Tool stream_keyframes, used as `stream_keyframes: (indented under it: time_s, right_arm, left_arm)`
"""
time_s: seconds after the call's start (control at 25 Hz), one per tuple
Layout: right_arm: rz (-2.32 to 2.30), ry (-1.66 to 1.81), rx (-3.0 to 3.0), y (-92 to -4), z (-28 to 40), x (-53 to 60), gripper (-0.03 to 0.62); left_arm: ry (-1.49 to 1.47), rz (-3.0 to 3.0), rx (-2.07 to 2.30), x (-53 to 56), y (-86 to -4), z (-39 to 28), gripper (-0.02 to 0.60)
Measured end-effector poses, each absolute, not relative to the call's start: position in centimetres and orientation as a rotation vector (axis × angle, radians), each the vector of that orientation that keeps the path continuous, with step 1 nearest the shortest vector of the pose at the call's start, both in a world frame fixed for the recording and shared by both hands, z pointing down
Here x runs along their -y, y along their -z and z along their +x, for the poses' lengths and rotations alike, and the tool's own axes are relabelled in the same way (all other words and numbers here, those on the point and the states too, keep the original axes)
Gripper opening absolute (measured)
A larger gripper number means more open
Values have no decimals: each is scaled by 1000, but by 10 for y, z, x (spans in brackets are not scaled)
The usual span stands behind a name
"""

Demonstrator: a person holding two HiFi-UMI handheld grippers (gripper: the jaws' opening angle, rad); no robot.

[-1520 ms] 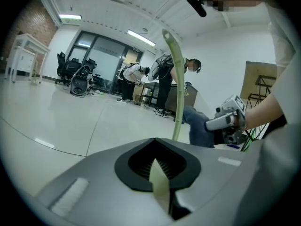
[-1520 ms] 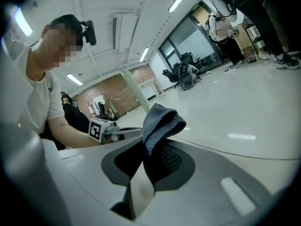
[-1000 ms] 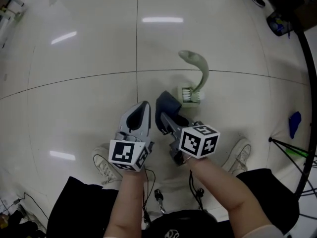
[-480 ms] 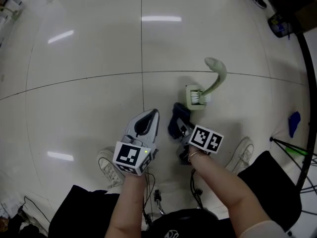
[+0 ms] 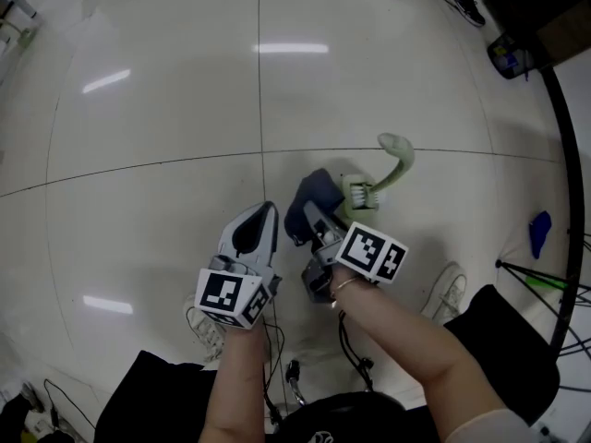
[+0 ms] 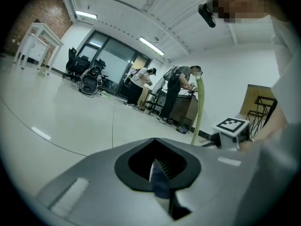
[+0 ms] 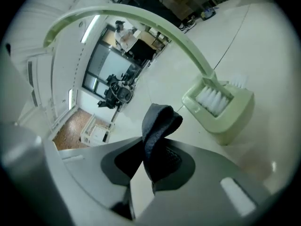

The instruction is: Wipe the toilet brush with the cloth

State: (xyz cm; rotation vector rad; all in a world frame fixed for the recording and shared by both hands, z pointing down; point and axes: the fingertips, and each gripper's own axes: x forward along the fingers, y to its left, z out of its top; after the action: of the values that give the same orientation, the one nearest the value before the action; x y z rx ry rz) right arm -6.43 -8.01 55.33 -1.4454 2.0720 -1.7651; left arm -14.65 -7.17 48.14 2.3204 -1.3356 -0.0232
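Pale green toilet brush (image 5: 395, 155) with a curved handle: stands bristles-down in a matching pale green square holder (image 5: 358, 192) on the glossy white tiled floor (image 5: 138, 155), right of centre in the head view. In the right gripper view it sits at upper right, with the handle arching across the top (image 7: 214, 98).

Right gripper (image 5: 314, 218): jaws clamped on a dark blue-grey cloth (image 5: 307, 201). A fold of it rises between the jaws (image 7: 160, 124). The cloth hangs just left of the holder; contact cannot be judged.

Left gripper (image 5: 263, 212): at lower centre, left of the right gripper, jaws pressed together (image 6: 157, 171). The brush handle shows as a thin green line at its view's right (image 6: 201, 107).
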Motion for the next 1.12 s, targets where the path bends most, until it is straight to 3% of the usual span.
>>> stream_keyframes:
  time_s: [0.28,0.88,1.12]
  right_arm:
    - [-1521,1819,-1841,-570,-47,103,67]
    - [-1643,2035,-1613,-642,-21,13,67]
    - [-1769,1978,-1372,-631,49,-30,67]
  left_arm:
    - [5,2344,1248,65,-487,-137,6]
    - [-34,2358,1216,69,-488,-136,6]
    - [97,2445,1225,100,-423,-110,6]
